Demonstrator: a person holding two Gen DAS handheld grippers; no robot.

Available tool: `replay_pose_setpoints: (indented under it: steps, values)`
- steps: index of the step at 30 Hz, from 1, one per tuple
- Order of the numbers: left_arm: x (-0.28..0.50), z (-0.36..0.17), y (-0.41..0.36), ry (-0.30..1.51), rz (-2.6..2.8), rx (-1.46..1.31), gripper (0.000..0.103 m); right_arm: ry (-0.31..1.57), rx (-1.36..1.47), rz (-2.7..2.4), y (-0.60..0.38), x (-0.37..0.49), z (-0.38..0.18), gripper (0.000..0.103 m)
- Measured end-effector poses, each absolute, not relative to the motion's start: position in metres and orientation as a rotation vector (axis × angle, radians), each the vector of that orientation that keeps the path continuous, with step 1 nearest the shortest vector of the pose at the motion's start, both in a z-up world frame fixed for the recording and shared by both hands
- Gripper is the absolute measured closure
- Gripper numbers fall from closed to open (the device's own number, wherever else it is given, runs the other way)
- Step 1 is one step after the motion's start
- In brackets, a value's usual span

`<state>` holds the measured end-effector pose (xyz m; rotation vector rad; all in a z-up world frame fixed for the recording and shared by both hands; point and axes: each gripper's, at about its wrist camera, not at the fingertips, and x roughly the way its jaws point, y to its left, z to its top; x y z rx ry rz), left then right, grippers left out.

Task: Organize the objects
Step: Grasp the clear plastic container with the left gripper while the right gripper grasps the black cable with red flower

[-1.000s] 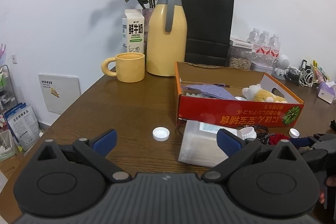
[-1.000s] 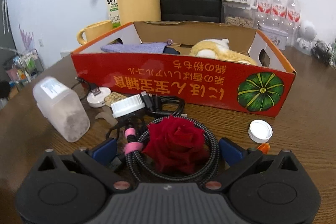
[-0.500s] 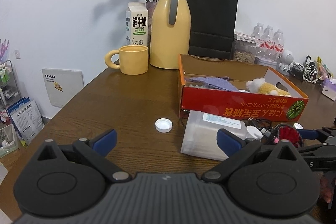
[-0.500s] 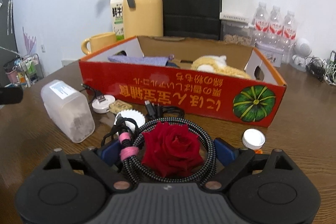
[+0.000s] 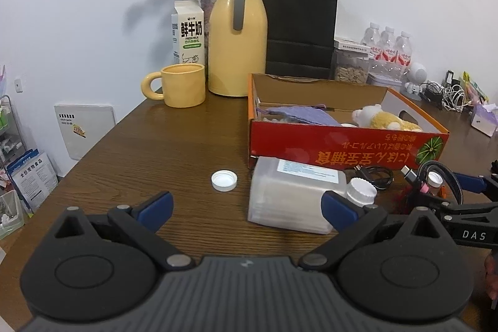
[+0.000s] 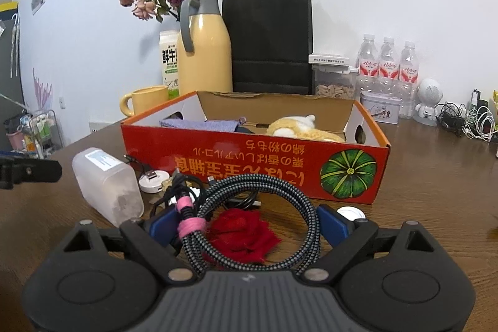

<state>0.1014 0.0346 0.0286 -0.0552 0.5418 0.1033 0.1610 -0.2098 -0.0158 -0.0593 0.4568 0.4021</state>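
Right gripper (image 6: 246, 223) fingers clamped on the coiled grey braided cable (image 6: 264, 192); advised clearing the red cardboard box (image 6: 249, 164) wall ahead; left gripper (image 5: 246, 207) fingers apart

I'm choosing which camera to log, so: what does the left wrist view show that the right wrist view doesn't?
Only left wrist: a loose white plastic bottle cap left of the frosted plastic container. Only right wrist: a small round white puck beside it. Both: that container, the red cardboard box, the grey braided cable coil.
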Motion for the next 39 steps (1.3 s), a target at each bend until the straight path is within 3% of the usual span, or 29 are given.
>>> replay_pose_setpoints:
  steps: [39]
  values:
    - [0.158, -0.014, 0.003, 0.569, 0.072, -0.056, 0.000, 0.440, 0.023, 0.335, -0.237, 0.159, -0.016, 0.011]
